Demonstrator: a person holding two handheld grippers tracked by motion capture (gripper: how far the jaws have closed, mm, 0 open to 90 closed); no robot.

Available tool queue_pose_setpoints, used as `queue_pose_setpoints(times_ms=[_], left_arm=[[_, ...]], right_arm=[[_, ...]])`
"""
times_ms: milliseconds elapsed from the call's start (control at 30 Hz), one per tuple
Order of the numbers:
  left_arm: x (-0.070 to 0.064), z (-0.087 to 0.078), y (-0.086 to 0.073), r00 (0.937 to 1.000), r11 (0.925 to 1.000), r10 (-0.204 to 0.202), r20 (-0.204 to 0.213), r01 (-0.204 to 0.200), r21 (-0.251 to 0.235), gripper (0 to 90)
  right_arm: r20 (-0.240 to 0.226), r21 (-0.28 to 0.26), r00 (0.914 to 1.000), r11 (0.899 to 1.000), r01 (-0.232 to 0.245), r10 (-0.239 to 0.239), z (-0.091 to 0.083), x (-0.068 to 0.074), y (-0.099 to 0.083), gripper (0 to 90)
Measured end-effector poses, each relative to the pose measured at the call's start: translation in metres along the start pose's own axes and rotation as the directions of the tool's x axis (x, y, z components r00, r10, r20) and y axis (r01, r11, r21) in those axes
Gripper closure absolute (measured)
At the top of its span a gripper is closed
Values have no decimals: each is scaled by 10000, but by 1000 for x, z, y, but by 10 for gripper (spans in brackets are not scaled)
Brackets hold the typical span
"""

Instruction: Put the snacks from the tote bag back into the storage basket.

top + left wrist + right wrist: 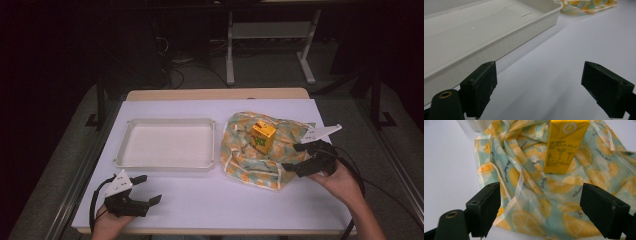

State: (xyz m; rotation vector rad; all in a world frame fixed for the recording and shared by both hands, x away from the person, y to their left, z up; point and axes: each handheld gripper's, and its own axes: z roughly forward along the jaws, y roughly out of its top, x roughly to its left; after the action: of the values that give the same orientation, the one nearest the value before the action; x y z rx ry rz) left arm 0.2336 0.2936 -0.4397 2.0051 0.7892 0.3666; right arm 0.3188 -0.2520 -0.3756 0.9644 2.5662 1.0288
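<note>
on the white worktop point(210, 200) in the high view, a yellow carton point(263, 136) stands upright on a crumpled cloth point(250, 160) printed with lemon slices, on the right half of the surface. the right tongs point(298, 157) hover at the cloth's right edge, jaws spread wide, holding nothing, just beside the carton but not touching it. the person's right hand point(342, 182) comes in from the lower right corner. a shallow white tray point(170, 163) sits left of the cloth, their edges nearly meeting. the left tongs point(149, 189) rest near the front left corner of the worktop, below the tray, jaws apart and empty, with the left hand point(107, 225) behind them.

in the left gripper view, the two black jaws stand well apart over bare worktop point(564, 57). the tray point(524, 37) runs across the upper left, its ribbed wall close to the left jaw. a corner of the cloth point(586, 5) peeks in at the top right.

in the right gripper view, the jaws are wide open above the cloth point(536, 202), which spreads beneath and between them. the carton point(564, 145) stands straight ahead, beyond the jaws, its printed side panel facing the camera and its base on the fabric. bare worktop point(446, 170) lies to the left.
</note>
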Motion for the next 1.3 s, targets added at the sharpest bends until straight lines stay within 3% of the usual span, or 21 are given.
queue_pose_setpoints(times_ms=[700,967,1300], left_arm=[[0,2,1,9999,10000,68,113,-68,1,132],[0,1,1,9999,10000,68,137,-68,-51,132],[0,2,1,9999,10000,79,100,-78,-60,132]], right_arm=[[-87,701,10000,9975,22,-16,11,-24,56,188],[-54,1051,9994,9939,331,-327,20,-25,75,190],[-115,1421,9993,9892,366,-353,36,-26,94,200]])
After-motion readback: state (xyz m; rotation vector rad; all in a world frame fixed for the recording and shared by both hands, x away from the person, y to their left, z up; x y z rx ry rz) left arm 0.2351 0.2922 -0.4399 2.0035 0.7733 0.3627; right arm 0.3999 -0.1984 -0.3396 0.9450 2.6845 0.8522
